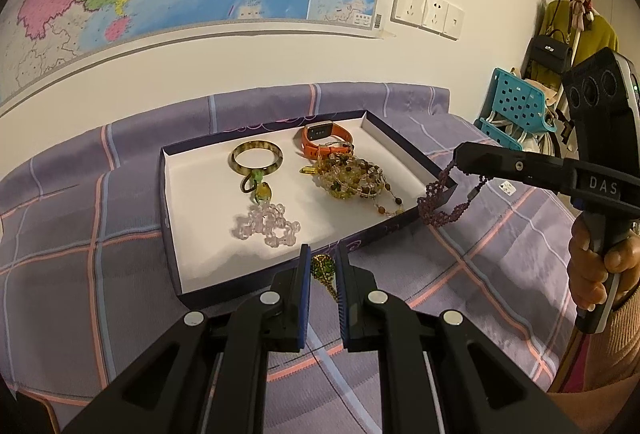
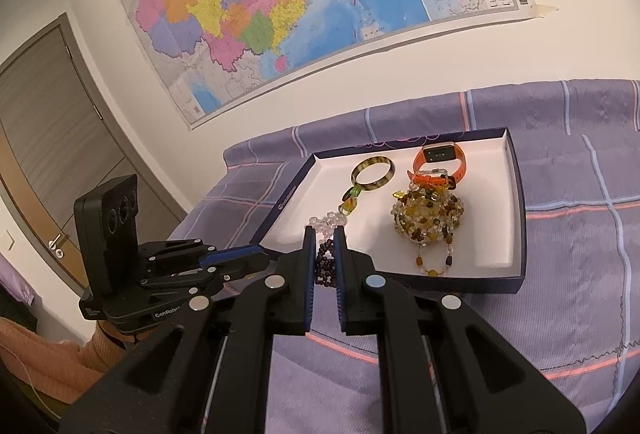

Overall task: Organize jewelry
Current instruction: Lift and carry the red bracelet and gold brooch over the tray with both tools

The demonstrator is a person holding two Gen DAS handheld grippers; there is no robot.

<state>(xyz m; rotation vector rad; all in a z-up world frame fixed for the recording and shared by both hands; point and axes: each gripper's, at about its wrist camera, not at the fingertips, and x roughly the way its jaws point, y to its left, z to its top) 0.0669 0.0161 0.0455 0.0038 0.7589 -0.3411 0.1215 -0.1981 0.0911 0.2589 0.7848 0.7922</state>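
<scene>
A shallow white-lined box (image 1: 172,202) (image 2: 516,202) lies on the purple plaid bedcover. It holds a striped bangle (image 1: 257,158) (image 2: 373,174), an orange watch (image 1: 325,138) (image 2: 439,158), a heap of amber beads (image 1: 352,180) (image 2: 430,216) and a clear bead string (image 1: 266,226). My left gripper (image 1: 323,266) is shut on a green beaded piece (image 1: 322,269) just in front of the box's near wall. My right gripper (image 2: 323,254) (image 1: 456,164) is shut on a dark purple bead bracelet (image 2: 325,266) (image 1: 434,200), which hangs over the box's right corner.
The wall with a map and sockets (image 1: 428,8) stands right behind the bed. A blue perforated basket (image 1: 516,106) and hanging bags (image 1: 552,50) are at the far right. A door (image 2: 48,138) is at the left in the right wrist view.
</scene>
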